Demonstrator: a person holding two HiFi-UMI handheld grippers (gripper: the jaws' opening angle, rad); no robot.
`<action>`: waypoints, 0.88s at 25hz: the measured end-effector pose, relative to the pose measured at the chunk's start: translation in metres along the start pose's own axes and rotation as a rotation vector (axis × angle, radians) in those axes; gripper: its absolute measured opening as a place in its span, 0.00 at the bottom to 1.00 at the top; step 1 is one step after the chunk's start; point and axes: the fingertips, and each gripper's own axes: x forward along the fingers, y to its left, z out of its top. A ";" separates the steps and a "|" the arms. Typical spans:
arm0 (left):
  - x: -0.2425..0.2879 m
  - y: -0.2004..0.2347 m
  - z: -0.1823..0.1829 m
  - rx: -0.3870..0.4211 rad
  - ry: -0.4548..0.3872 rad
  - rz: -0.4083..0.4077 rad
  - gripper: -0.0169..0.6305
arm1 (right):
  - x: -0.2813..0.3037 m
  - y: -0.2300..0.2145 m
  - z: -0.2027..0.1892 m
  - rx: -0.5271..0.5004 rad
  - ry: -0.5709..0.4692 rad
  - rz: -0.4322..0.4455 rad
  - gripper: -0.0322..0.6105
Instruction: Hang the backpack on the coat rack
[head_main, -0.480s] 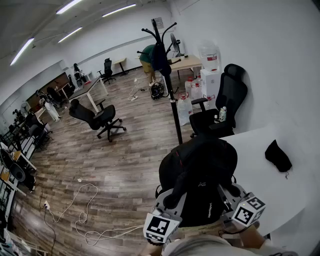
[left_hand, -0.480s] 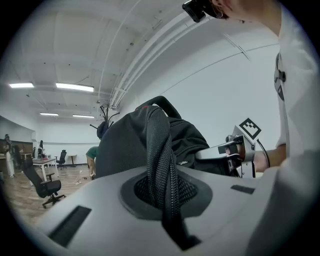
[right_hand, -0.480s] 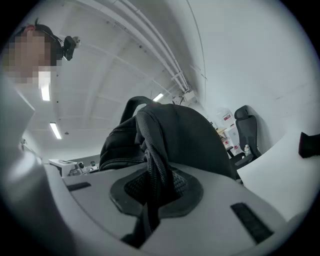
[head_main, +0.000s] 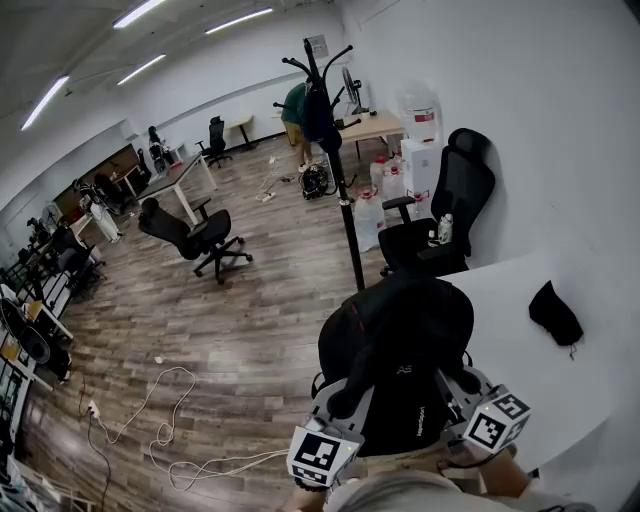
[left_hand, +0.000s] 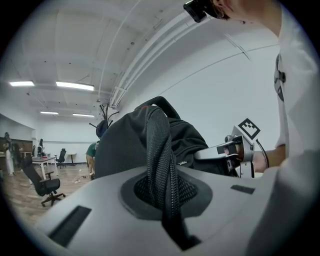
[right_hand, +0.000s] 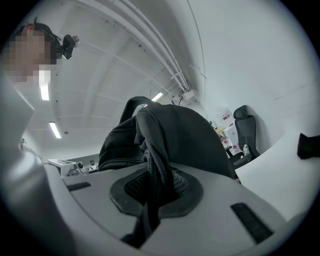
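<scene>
2 grippers: left gripper (left_hand: 166, 200) and right gripper (right_hand: 150, 197) each clamp the backpack (head_main: 400, 350) by a strap.
Risk: a strap could slip loose; coat rack (head_main: 340, 170) stands far.

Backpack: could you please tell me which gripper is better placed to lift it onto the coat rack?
Left, marginally. The left gripper and right gripper are each shut on a backpack strap, but the coat rack stands ahead on the left gripper's side, so it likely reaches sooner.
</scene>
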 end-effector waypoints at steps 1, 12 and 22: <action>0.001 -0.001 -0.001 0.004 -0.001 -0.002 0.06 | -0.001 -0.001 0.000 0.003 0.000 0.000 0.10; 0.012 -0.019 0.008 -0.012 0.000 0.028 0.06 | -0.015 -0.014 0.011 0.015 0.011 0.032 0.10; 0.014 -0.024 0.000 -0.023 -0.018 0.056 0.06 | -0.021 -0.016 0.016 -0.014 0.028 0.048 0.10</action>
